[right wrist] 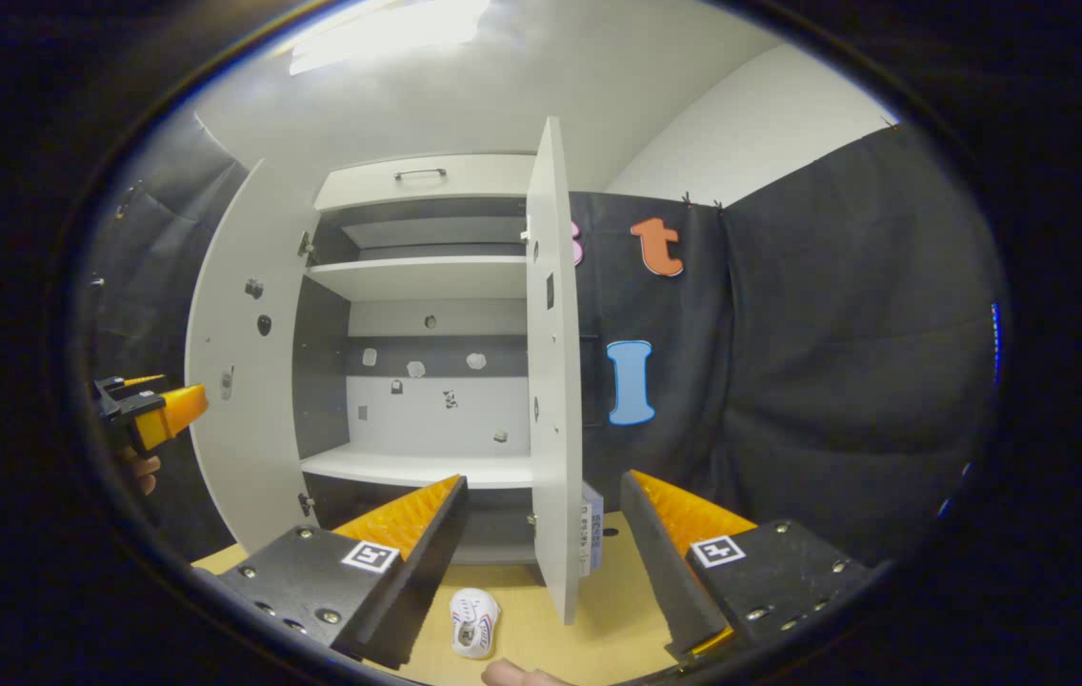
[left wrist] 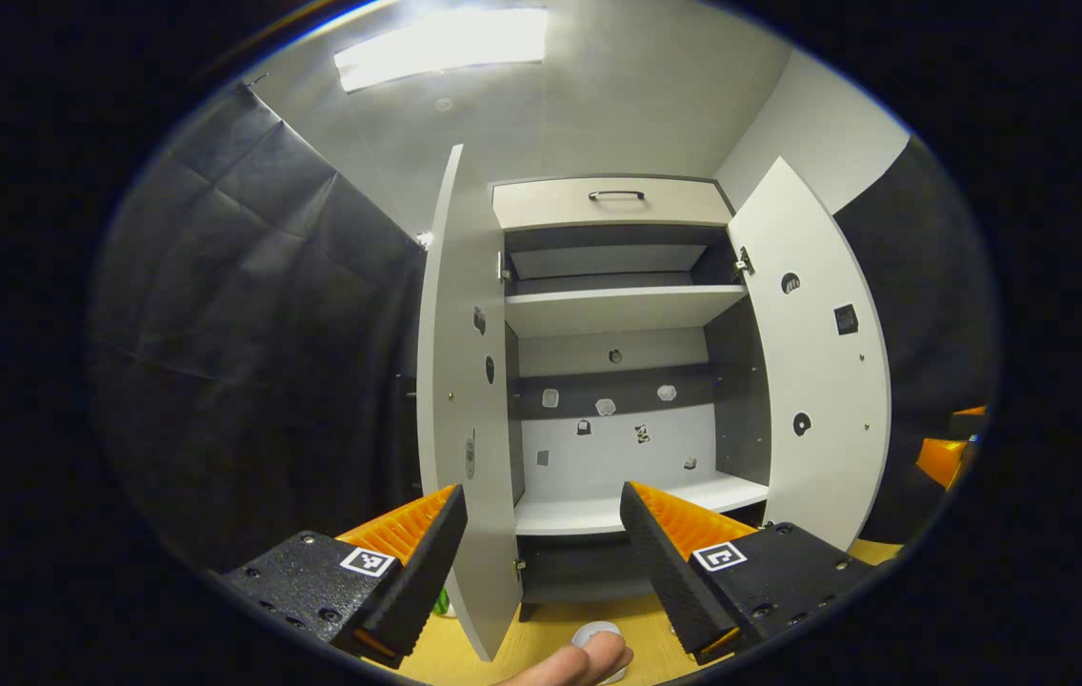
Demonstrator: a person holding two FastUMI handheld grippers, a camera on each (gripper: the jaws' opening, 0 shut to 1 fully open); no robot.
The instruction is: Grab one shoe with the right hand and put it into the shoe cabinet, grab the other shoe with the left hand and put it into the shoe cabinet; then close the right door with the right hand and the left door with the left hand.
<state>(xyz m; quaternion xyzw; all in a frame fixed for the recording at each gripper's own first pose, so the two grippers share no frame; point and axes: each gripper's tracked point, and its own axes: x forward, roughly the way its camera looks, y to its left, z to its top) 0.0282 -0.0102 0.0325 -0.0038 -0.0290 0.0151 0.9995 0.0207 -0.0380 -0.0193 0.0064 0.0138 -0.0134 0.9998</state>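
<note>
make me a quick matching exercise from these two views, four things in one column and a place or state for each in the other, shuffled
Things:
1. shoe
2. right door
3. drawer
4. lower shelf

Places or states:
A. shut, at the top of the shoe cabinet
B. on the wooden floor in front of the cabinet
C. bare, nothing resting on it
D. swung open, edge toward the right gripper view's camera

Pairs: 1-B, 2-D, 3-A, 4-C
</note>
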